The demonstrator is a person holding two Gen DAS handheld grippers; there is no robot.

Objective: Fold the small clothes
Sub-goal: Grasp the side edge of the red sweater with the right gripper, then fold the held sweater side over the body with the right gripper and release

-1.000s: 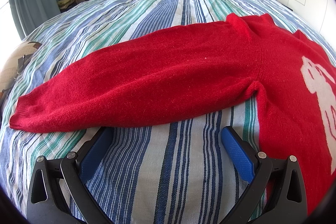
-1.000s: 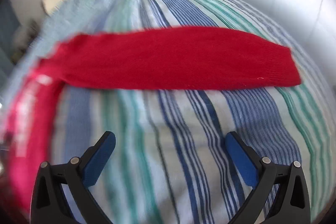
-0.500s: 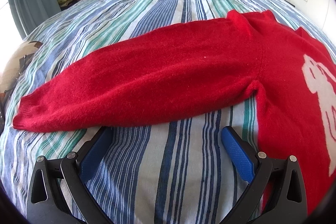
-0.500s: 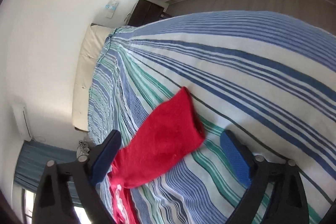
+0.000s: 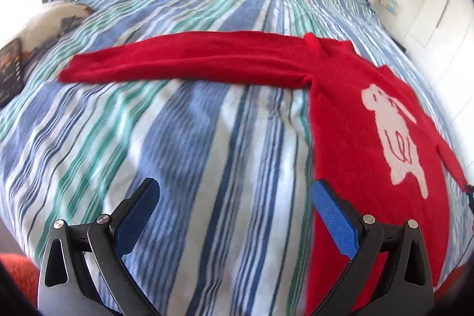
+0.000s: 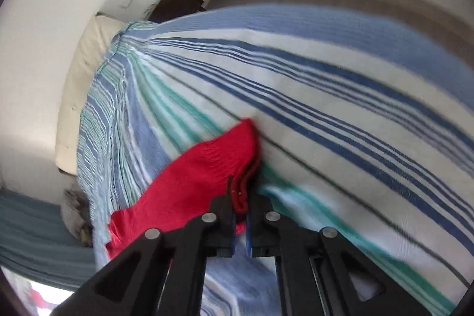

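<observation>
At lower centre the right gripper (image 6: 240,205) pinches the red sweater's cuff (image 6: 237,168), while the left gripper (image 5: 234,197) gapes wide over the striped bedspread (image 5: 207,138).

my right gripper (image 6: 240,205): jaws just closed, pinching the cuff | red sleeve (image 6: 192,176): trails away to my left | striped bedspread (image 6: 340,114): under it, blurred | cream headboard (image 6: 86,61): far end

No readable text, label, brand or number shows in either view.
</observation>
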